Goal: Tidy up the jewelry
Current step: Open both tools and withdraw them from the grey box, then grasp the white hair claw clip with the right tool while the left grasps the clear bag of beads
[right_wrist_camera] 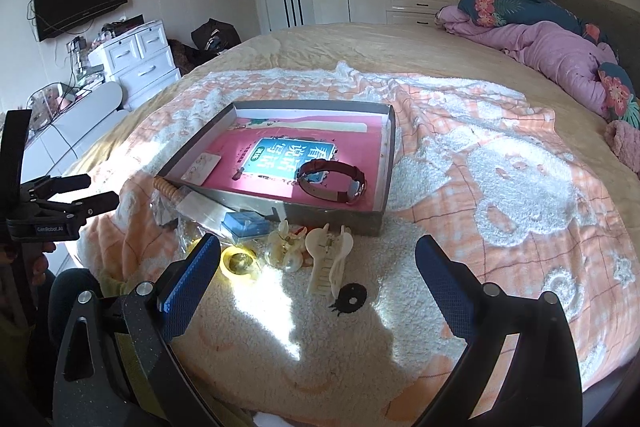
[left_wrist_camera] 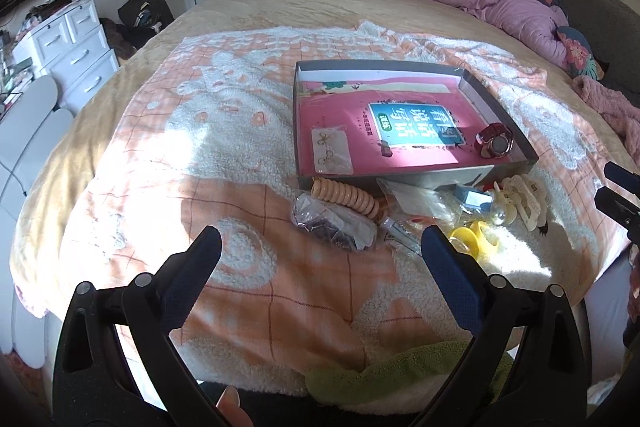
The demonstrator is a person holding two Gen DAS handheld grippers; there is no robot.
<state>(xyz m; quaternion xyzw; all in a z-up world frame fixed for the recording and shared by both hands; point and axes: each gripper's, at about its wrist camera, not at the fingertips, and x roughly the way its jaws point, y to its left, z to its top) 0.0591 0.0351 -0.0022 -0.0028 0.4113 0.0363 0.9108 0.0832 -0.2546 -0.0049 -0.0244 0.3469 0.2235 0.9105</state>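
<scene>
Both your claws hang open and empty above the blanket (right_wrist_camera: 500,187) on the bed: the left claw (left_wrist_camera: 320,251) faces the pile from the near left, the right claw (right_wrist_camera: 318,263) sits just short of the hair clip (right_wrist_camera: 326,259).

The box (right_wrist_camera: 384,163) lies on the blanket, with a pink book lining its bottom. A watch (right_wrist_camera: 334,183) and an earring card (left_wrist_camera: 331,151) are already in it. The rest lies in a heap against the box's near wall: a bead bracelet (left_wrist_camera: 346,197), a bagged item (left_wrist_camera: 332,223), a small blue box (right_wrist_camera: 246,225), a yellow ring (right_wrist_camera: 238,263), pearl pieces (right_wrist_camera: 286,251) and the clip.

Judging by looks, everything here is light, so weight is no concern; slipping is.

- The clip is stiff plastic with teeth. Take it across the body near the hinge, not by the teeth.
- The pearl pieces are round and smooth and will likely squirt out. Close slowly, low against the fleece.
- The bagged item is slick and floppy. Pinch a corner and expect it to dangle.
- The bracelet probably flexes. Grip across several beads.
- The yellow ring looks rigid. Pinch its wall from above.

The fleece is soft and will give under the fingertips, so press down a little before closing.
</scene>
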